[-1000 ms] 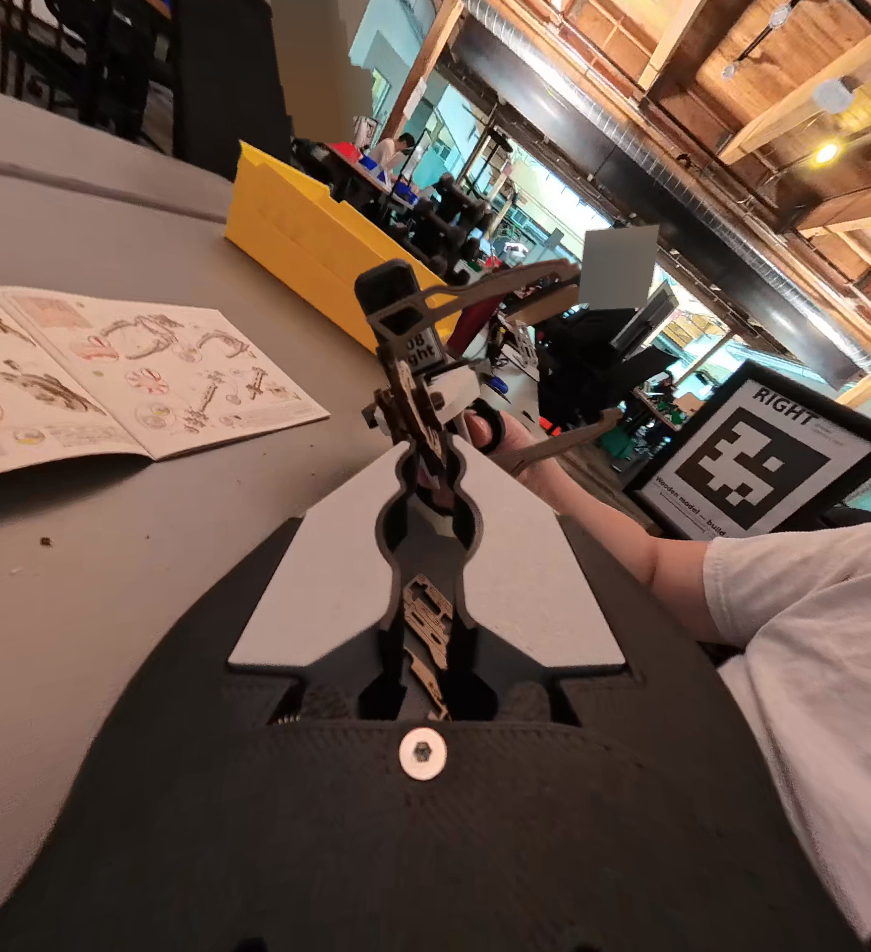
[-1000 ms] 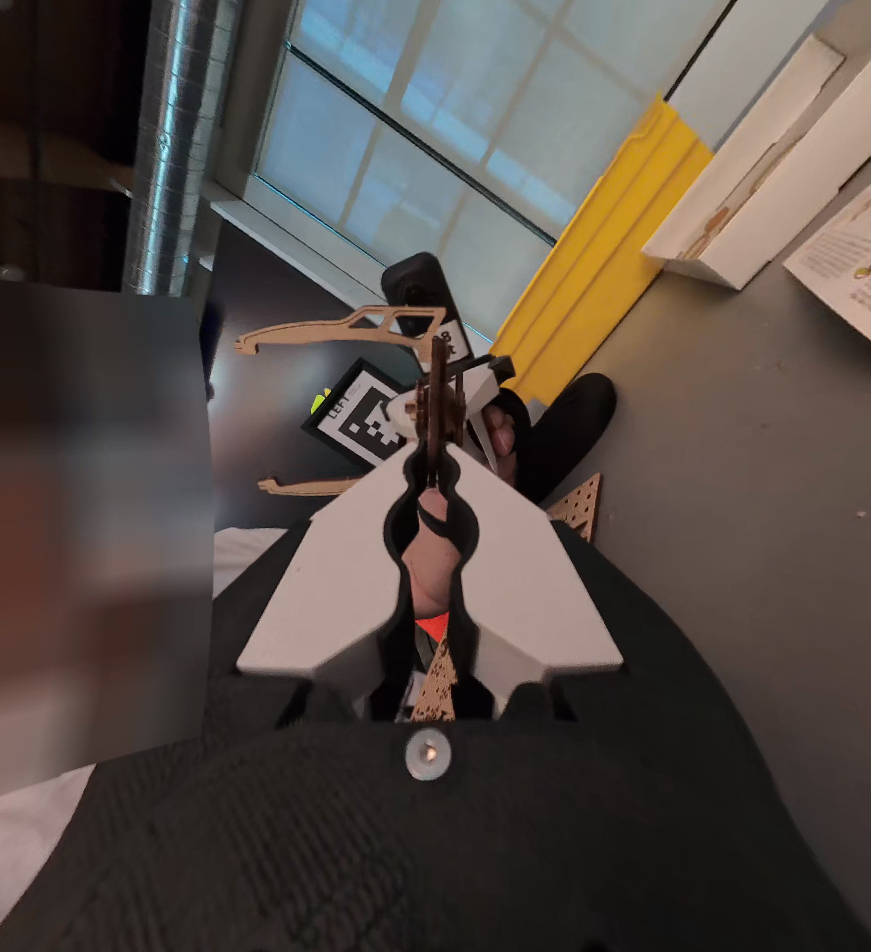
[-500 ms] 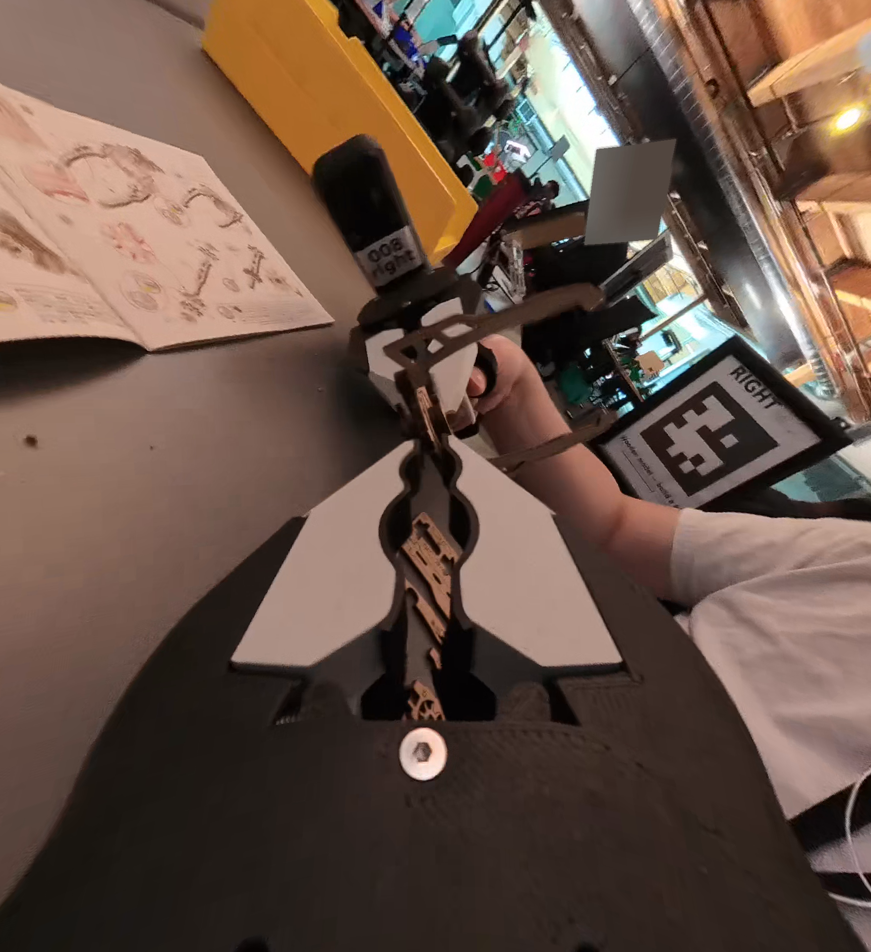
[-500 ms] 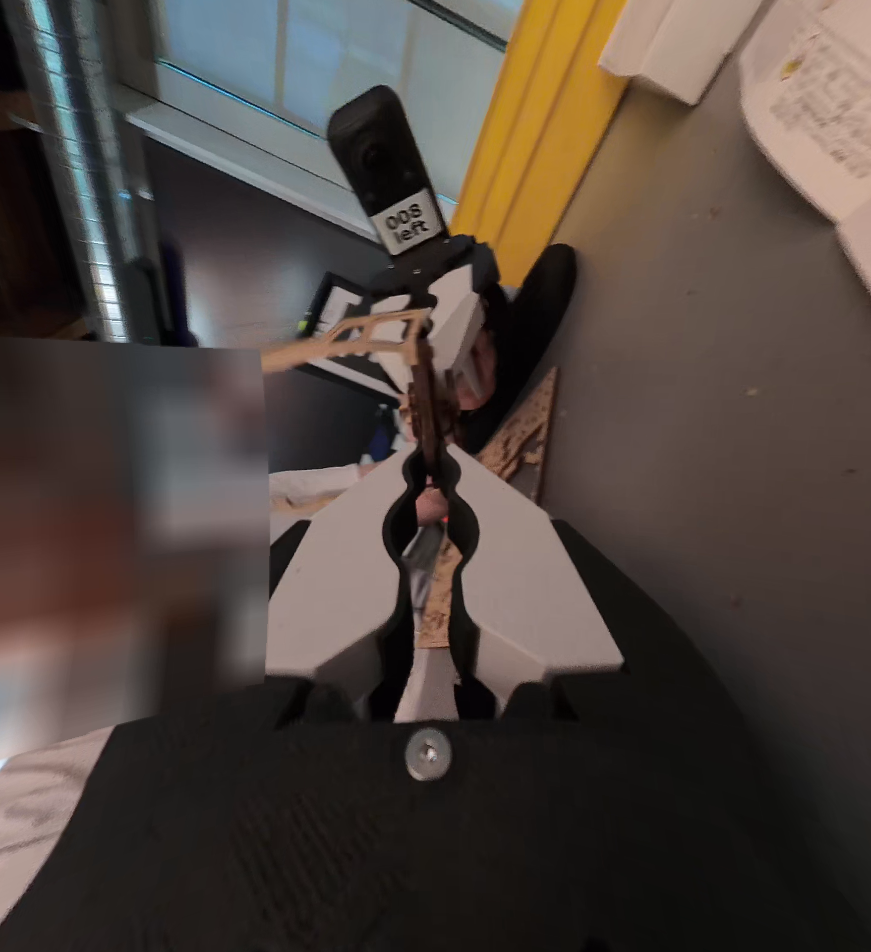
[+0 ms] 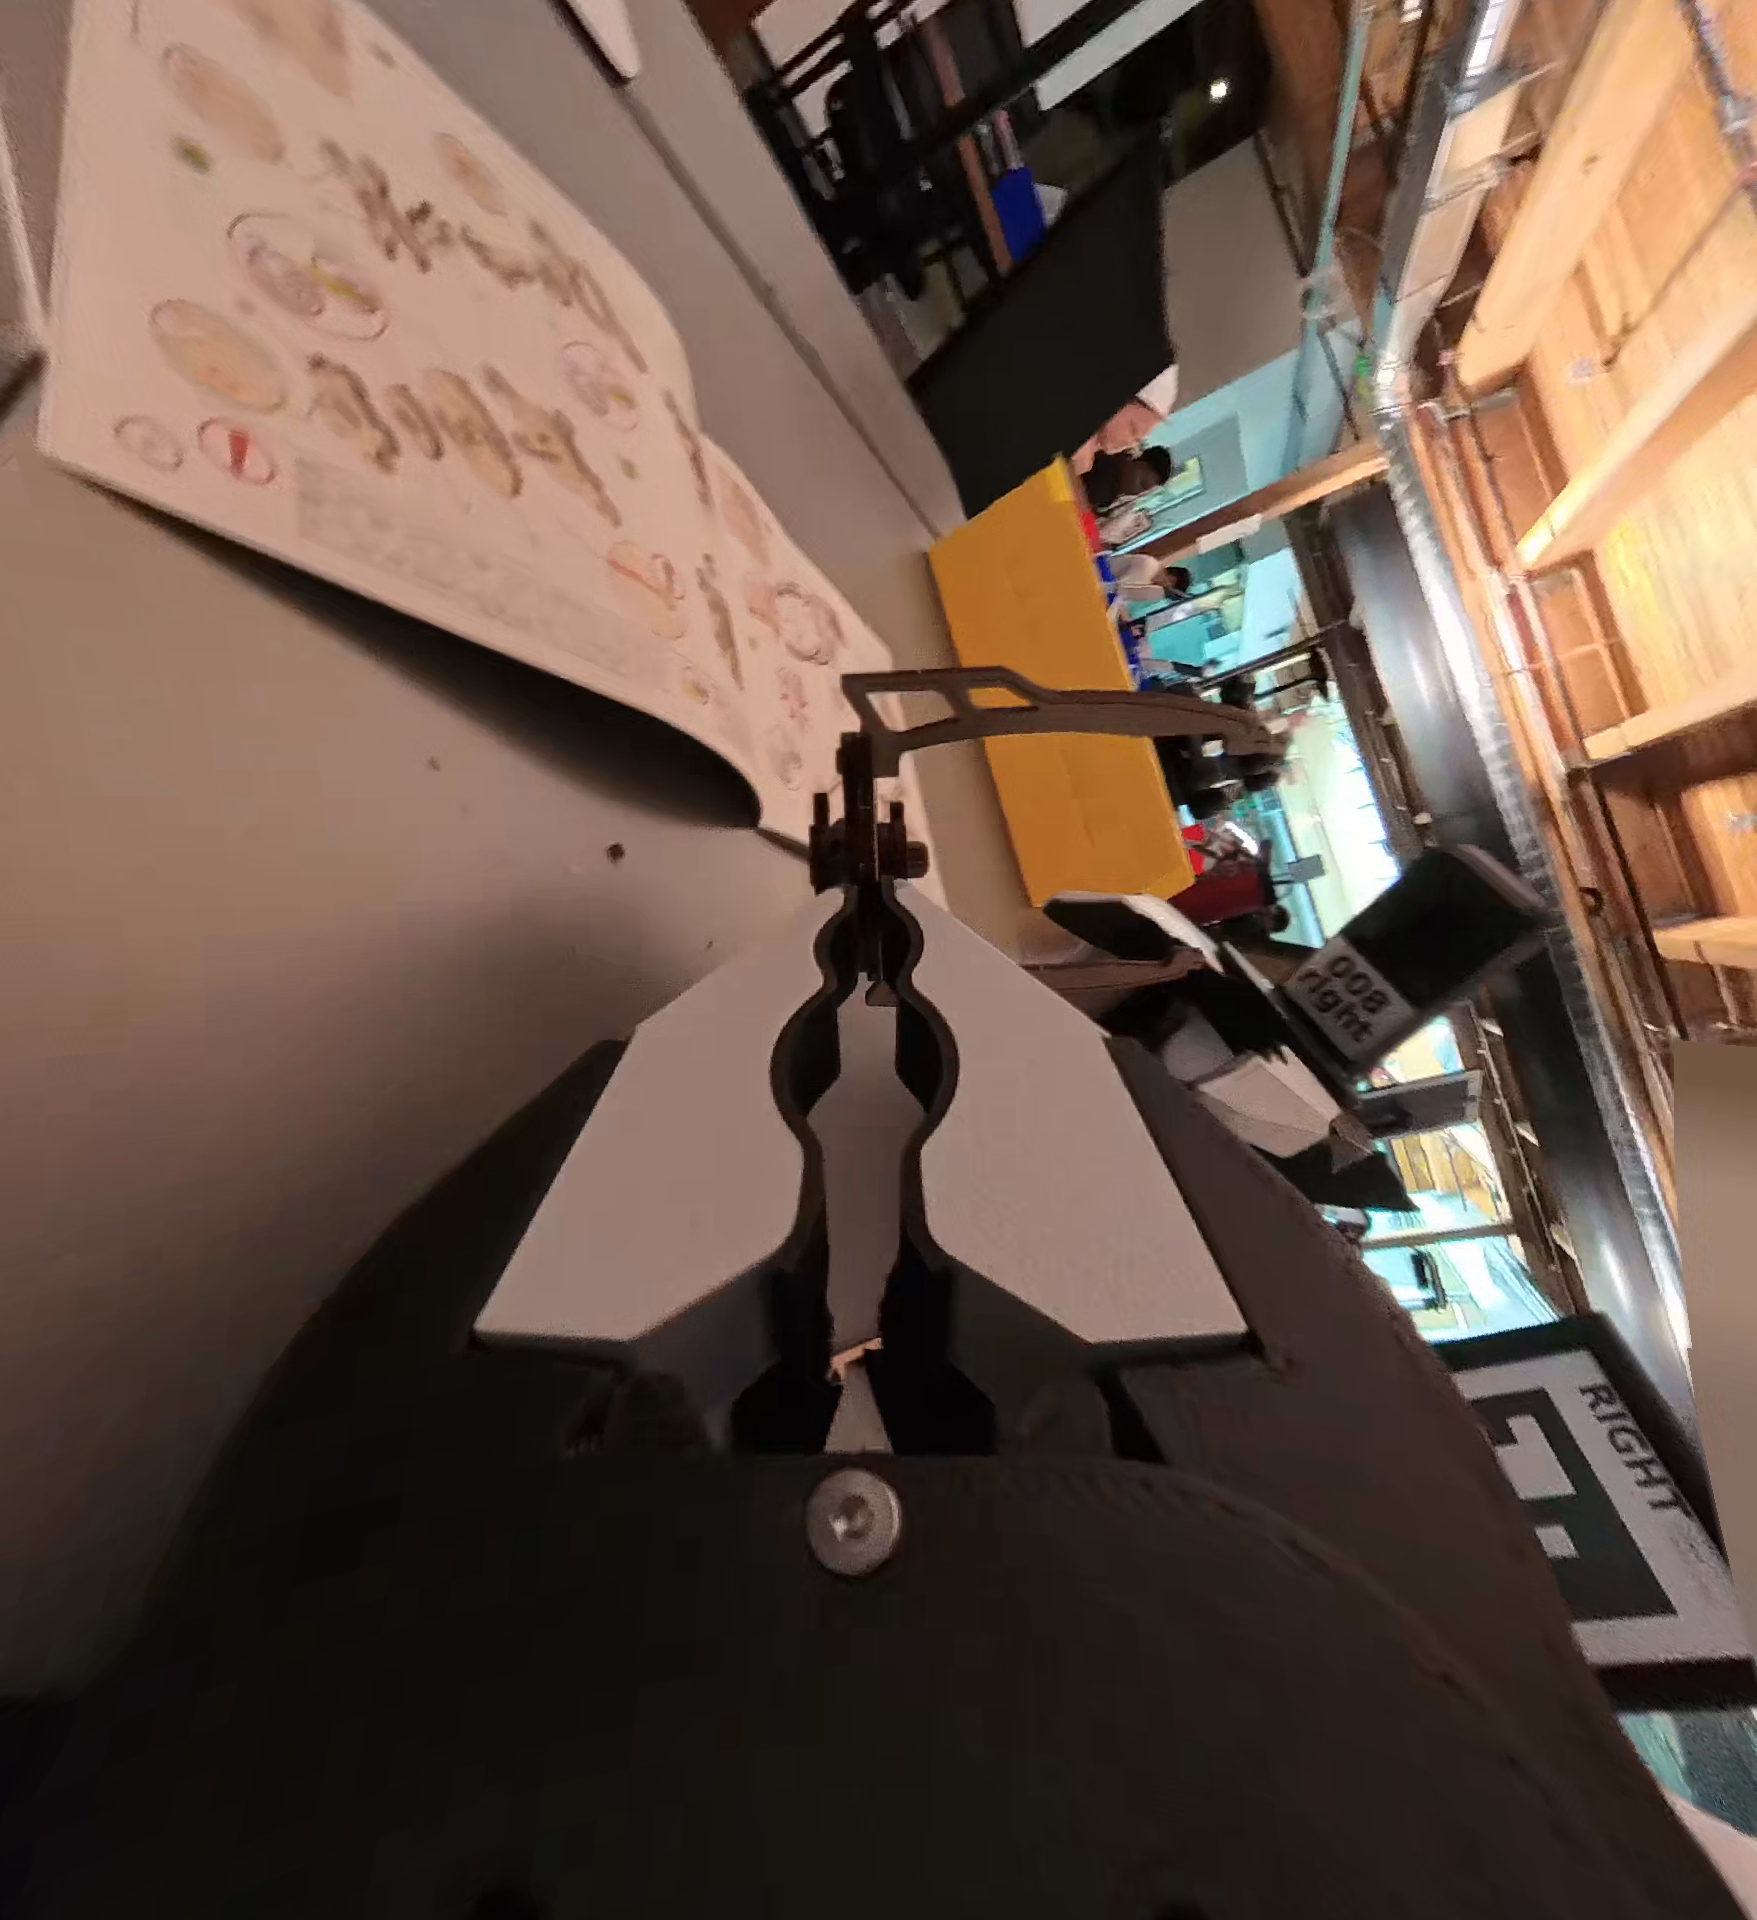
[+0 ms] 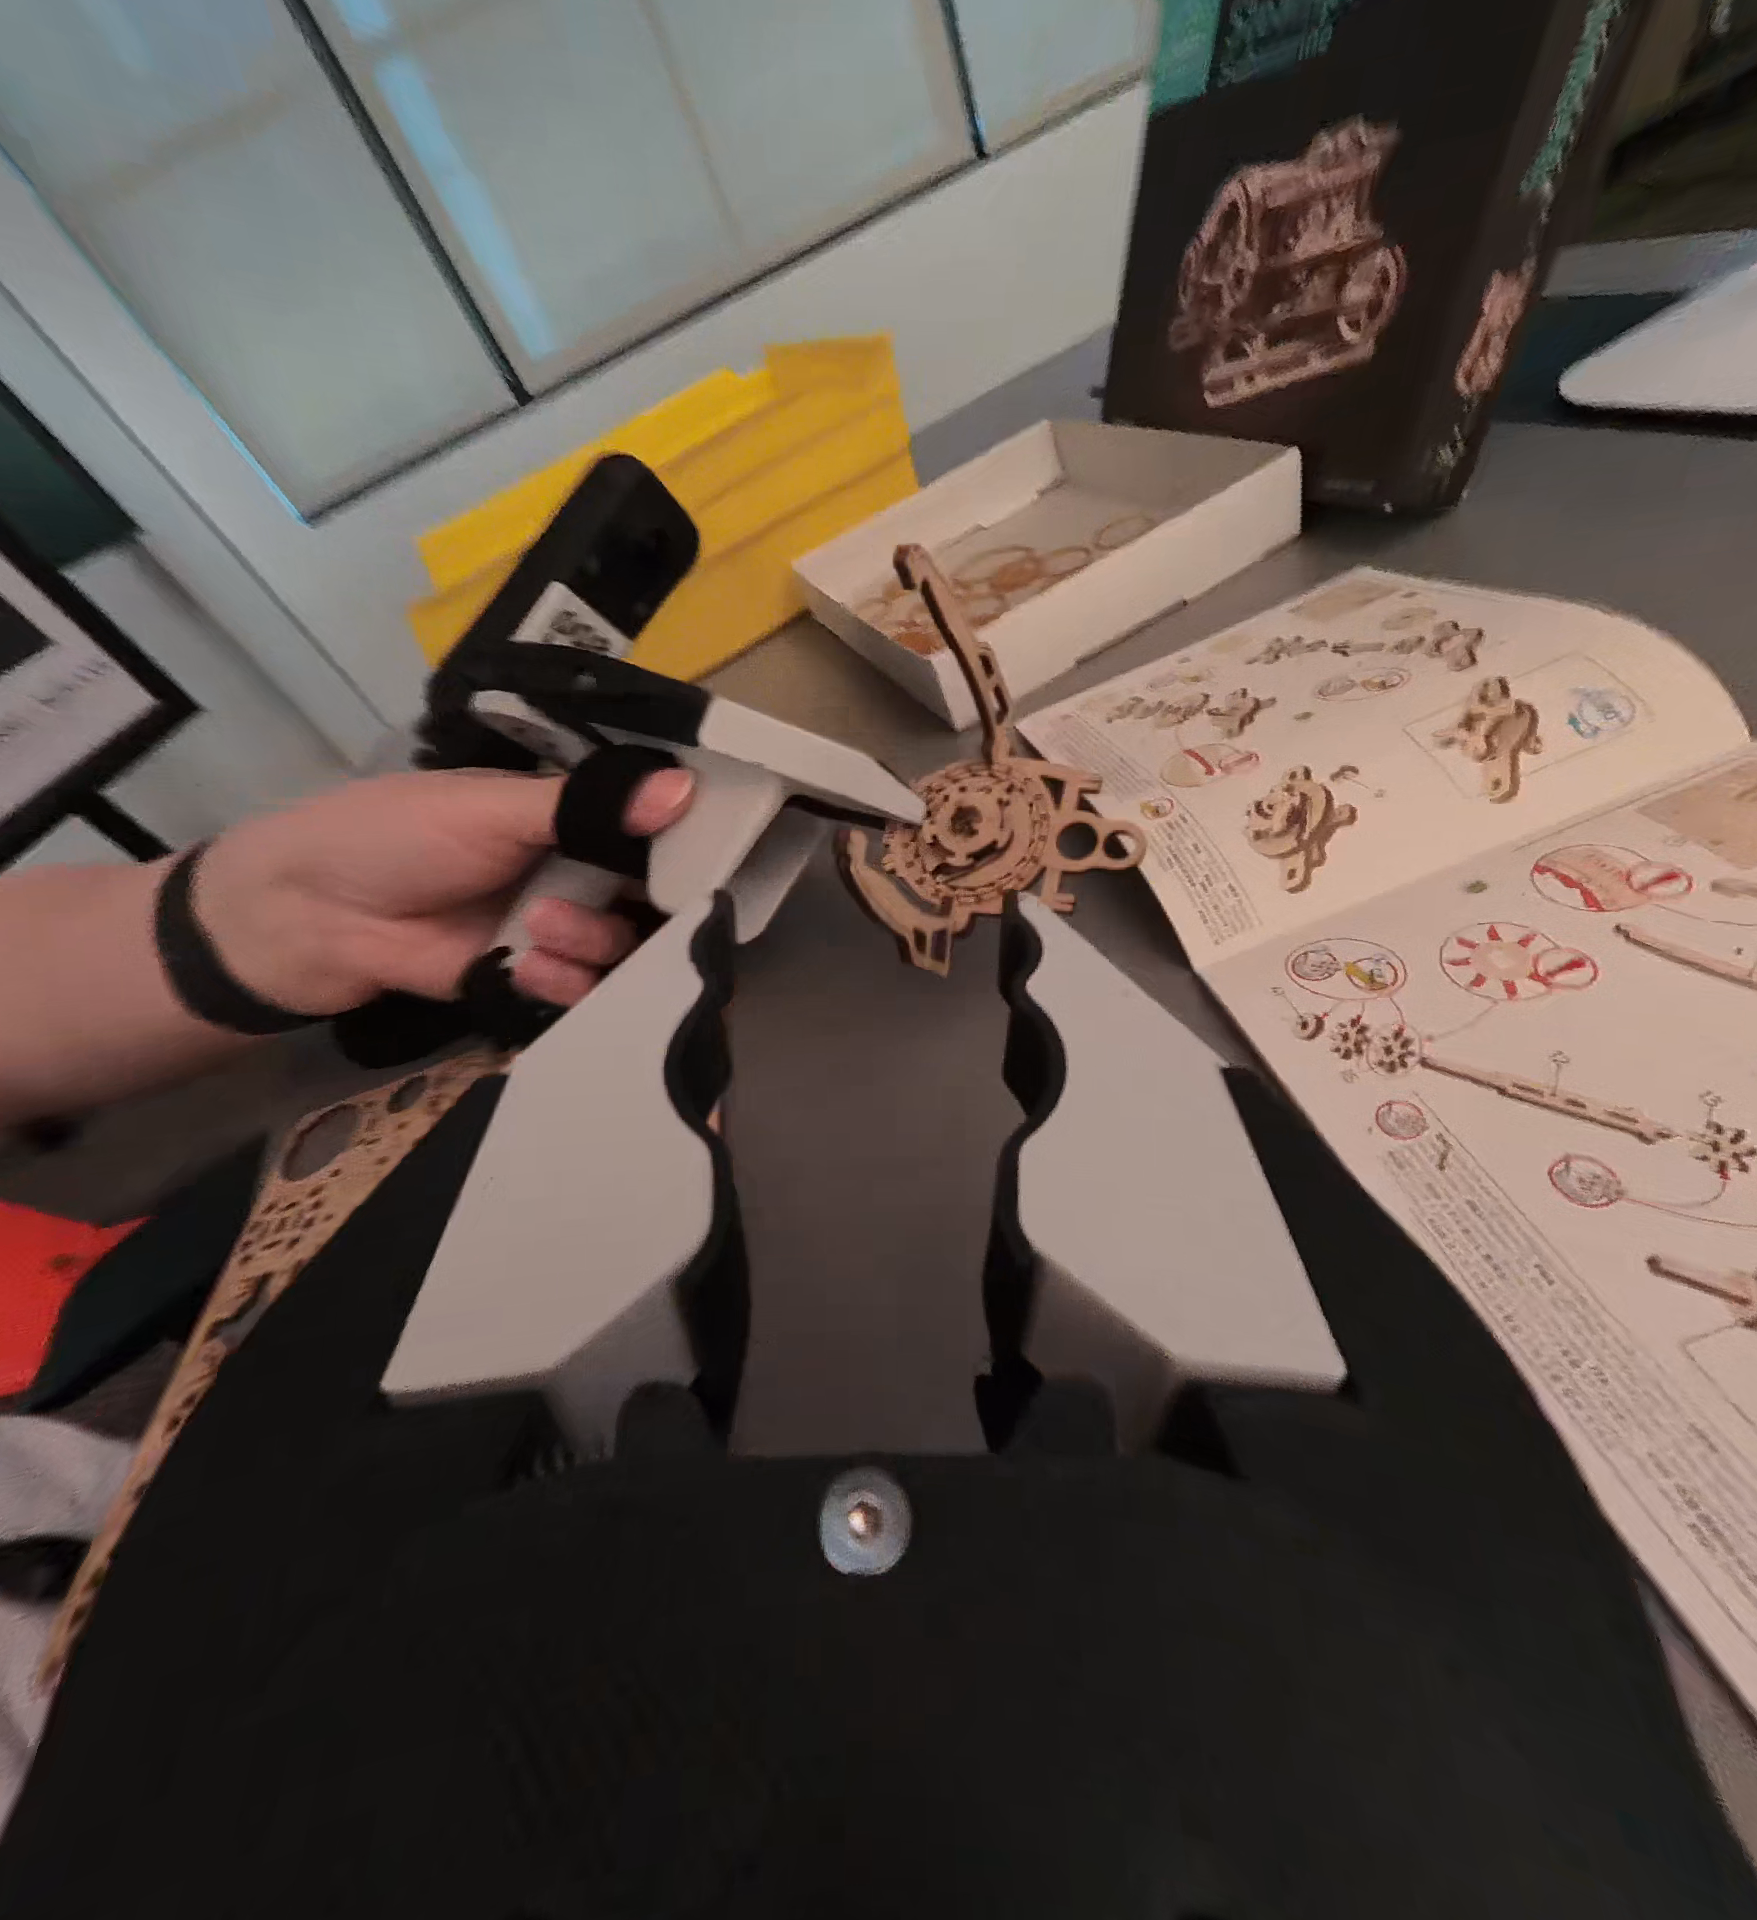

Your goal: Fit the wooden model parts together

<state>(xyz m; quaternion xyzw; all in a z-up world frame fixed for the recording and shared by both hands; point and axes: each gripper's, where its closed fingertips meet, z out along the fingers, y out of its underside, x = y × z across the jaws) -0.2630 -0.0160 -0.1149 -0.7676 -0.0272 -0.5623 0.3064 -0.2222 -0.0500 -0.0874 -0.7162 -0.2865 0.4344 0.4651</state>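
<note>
My left gripper (image 5: 863,914) is shut on a wooden gear assembly (image 5: 858,831), seen edge-on, with a long curved arm (image 5: 1040,717) sticking out to the right. In the right wrist view the same assembly (image 6: 967,842) is a round gear cluster with an arm pointing up, pinched by the left gripper (image 6: 900,805), which a hand (image 6: 365,914) holds. My right gripper (image 6: 869,914) is open and empty, its fingers (image 6: 1019,935) just below the assembly and apart from it. The right gripper also shows in the left wrist view (image 5: 1196,1018).
An open instruction booklet (image 6: 1476,935) lies on the grey table (image 6: 1632,499) to the right. Behind it are a white tray of wooden rings (image 6: 1206,520), a black product box (image 6: 1321,260) and a yellow bin (image 6: 749,488). A perforated wooden sheet (image 6: 261,1247) lies at lower left. Left tips to right tips: about 7 cm.
My right gripper has let go of the assembly, opened and drawn back. My left gripper still holds the assembly and has swung round over the table.
</note>
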